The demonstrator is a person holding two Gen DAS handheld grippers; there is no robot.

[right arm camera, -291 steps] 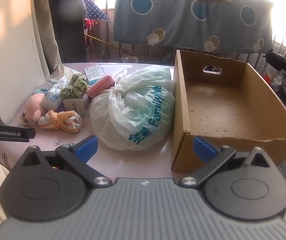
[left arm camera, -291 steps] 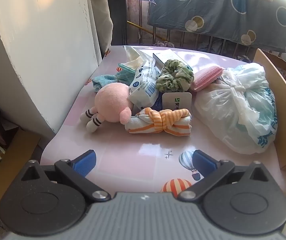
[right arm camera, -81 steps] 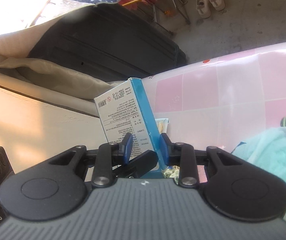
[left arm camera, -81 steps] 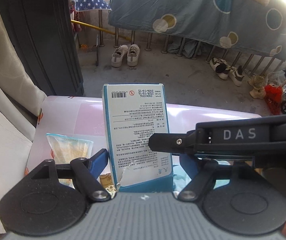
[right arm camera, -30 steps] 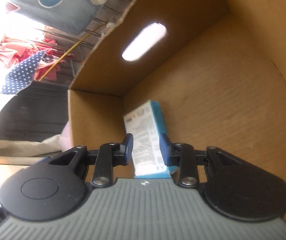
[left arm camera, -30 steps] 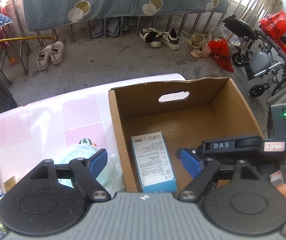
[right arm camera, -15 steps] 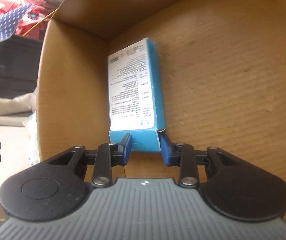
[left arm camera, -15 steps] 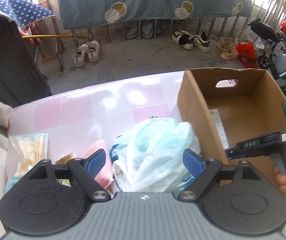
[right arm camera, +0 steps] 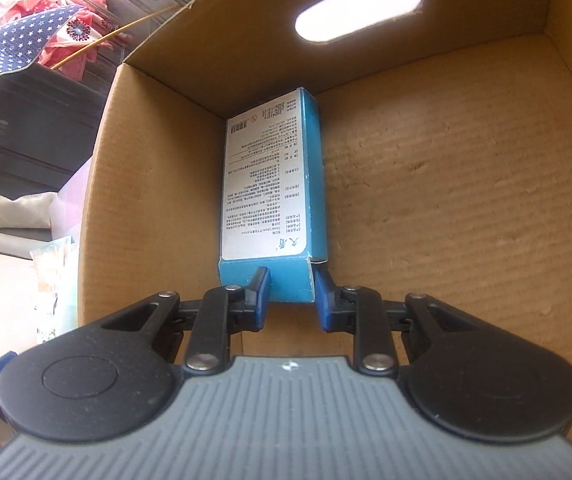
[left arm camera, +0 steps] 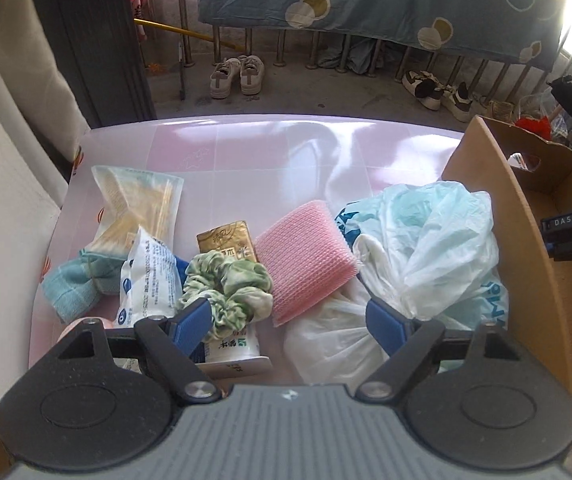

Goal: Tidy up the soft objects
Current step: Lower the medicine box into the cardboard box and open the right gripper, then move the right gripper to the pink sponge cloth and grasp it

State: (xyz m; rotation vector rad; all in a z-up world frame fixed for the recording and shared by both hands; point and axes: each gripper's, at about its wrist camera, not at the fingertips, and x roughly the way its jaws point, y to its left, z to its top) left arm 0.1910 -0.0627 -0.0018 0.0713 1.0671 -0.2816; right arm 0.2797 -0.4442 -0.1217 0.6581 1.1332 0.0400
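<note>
right gripper (right arm camera: 290, 300): jaws narrow and closing, near end of blue box (right arm camera: 274, 196) between them | blue box: in cardboard box (right arm camera: 465, 200), by its left wall | left gripper (left arm camera: 287, 322): jaws wide, empty, above green scrunchie (left arm camera: 226, 288) and pink sponge (left arm camera: 303, 258) on table (left arm camera: 246, 160)

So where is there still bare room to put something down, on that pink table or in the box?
The table's far half is bare, beyond the pink sponge and the toothpick bag. The near half is crowded. In the box, the floor right of the blue carton is free.
</note>
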